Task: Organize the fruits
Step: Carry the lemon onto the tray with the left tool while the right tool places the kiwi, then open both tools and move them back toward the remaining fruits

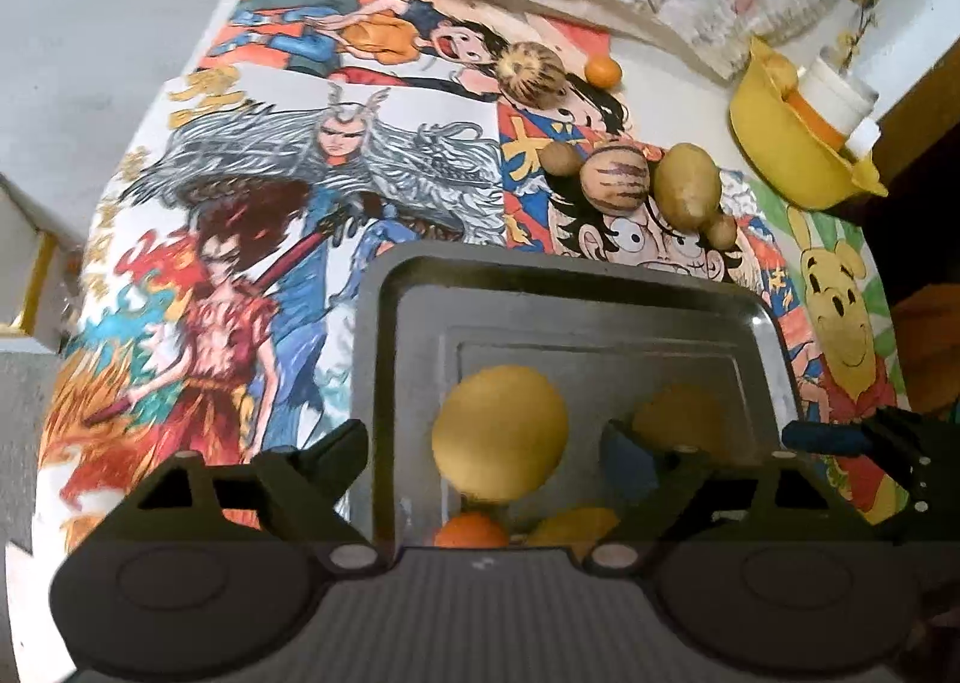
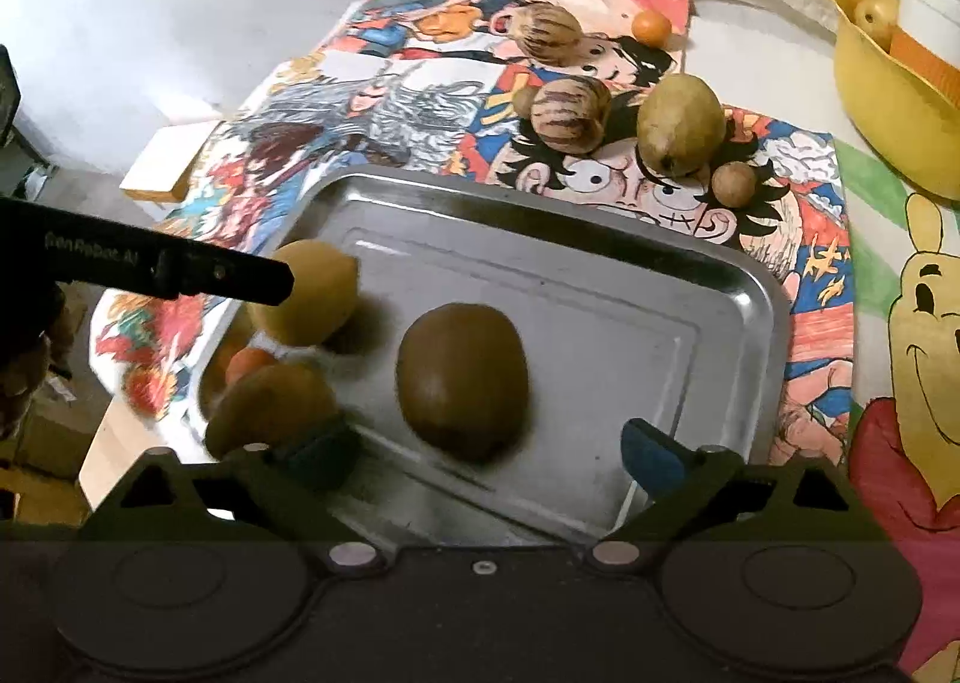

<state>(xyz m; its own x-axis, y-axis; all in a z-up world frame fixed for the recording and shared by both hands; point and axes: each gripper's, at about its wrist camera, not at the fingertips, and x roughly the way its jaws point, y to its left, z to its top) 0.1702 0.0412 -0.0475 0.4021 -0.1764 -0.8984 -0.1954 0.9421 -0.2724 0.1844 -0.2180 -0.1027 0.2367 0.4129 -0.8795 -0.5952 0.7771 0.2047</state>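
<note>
Both grippers, left gripper (image 1: pixel 480 443) and right gripper (image 2: pixel 486 443), stand open, holding nothing. Next, take the firm, heavy pear (image 2: pixel 681 125), at twelve o'clock beyond the tray (image 2: pixel 744 299), across its belly.

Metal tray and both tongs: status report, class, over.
Left tongs open, right tongs open, nothing gripped. Brown oval fruit and round yellow fruit lie in silver metal tray. Nothing blocking.

Dim, warm light; fisheye-warped, blurred edges

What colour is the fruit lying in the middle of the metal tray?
The kiwi is dull brown, clearest in the right wrist view.
</note>
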